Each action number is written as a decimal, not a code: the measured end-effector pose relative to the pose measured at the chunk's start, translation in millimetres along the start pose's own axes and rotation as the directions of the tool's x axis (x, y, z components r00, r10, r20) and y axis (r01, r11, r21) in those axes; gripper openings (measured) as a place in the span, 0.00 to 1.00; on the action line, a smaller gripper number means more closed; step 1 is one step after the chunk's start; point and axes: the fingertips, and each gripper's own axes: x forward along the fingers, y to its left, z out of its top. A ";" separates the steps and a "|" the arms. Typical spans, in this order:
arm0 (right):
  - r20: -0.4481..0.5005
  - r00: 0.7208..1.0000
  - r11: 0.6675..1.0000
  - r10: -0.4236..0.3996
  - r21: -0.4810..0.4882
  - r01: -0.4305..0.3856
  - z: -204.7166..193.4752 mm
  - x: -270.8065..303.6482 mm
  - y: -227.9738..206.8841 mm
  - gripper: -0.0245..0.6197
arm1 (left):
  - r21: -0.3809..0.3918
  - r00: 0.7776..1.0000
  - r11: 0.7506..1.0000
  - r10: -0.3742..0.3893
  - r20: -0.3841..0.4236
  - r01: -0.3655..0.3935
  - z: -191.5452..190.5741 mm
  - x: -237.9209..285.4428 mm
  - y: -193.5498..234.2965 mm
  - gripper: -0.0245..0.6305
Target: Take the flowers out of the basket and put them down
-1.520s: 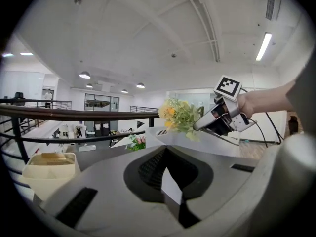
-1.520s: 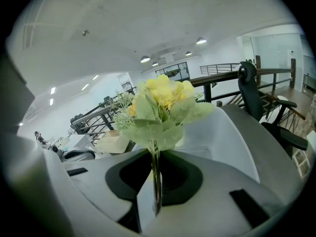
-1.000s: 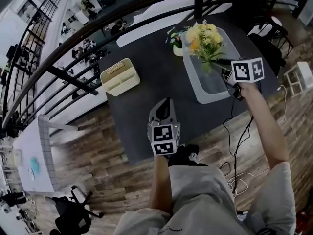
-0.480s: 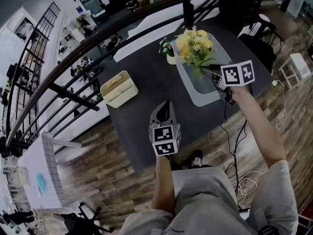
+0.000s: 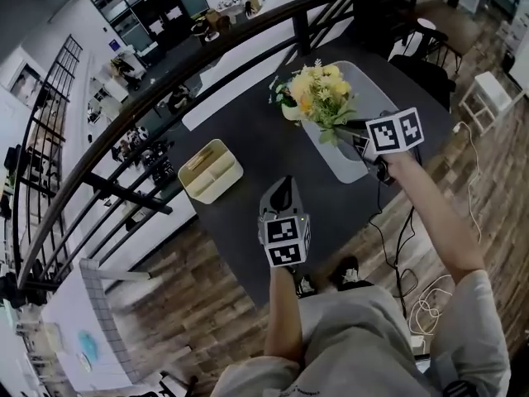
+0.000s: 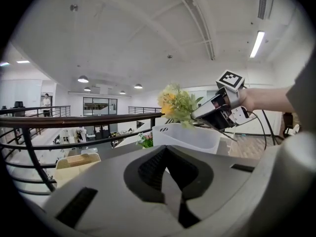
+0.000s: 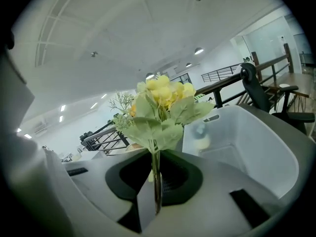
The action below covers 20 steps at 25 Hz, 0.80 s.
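Observation:
A bunch of yellow flowers point(image 5: 319, 94) with green leaves hangs over the far left rim of the white basket point(image 5: 368, 98) on the dark table point(image 5: 248, 139). My right gripper point(image 5: 360, 136) is shut on the thin stems point(image 7: 157, 179), and the blooms point(image 7: 163, 95) stand up in front of its camera. The basket point(image 7: 247, 142) lies just right of it. My left gripper point(image 5: 279, 193) hovers over the table's near edge, jaws together with nothing between them. In the left gripper view, the flowers point(image 6: 175, 102) and the right gripper point(image 6: 217, 110) show above the basket point(image 6: 185, 137).
A cream organiser box point(image 5: 211, 170) stands at the table's left. A small potted plant point(image 5: 282, 99) sits just left of the basket. A black railing point(image 5: 165, 81) runs behind the table, with a chair point(image 5: 430, 35) at the far right. Cables point(image 5: 413, 296) lie on the wooden floor.
The right gripper has carried the flowers a little to the left and slightly up, towards the basket's left rim. The left gripper has stayed about where it was.

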 end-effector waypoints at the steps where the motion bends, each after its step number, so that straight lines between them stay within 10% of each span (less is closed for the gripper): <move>1: -0.011 1.000 1.000 -0.003 -0.002 0.003 -0.4 -0.2 0.3 0.15 | -0.007 1.000 1.000 -0.004 0.003 0.004 2.5 1.8 -0.5 0.07; 20: -0.138 0.975 0.985 -0.172 -0.025 0.170 -86.0 95.6 56.2 0.15 | -0.118 0.992 0.986 -0.120 -0.030 0.116 -40.8 -38.0 75.0 0.07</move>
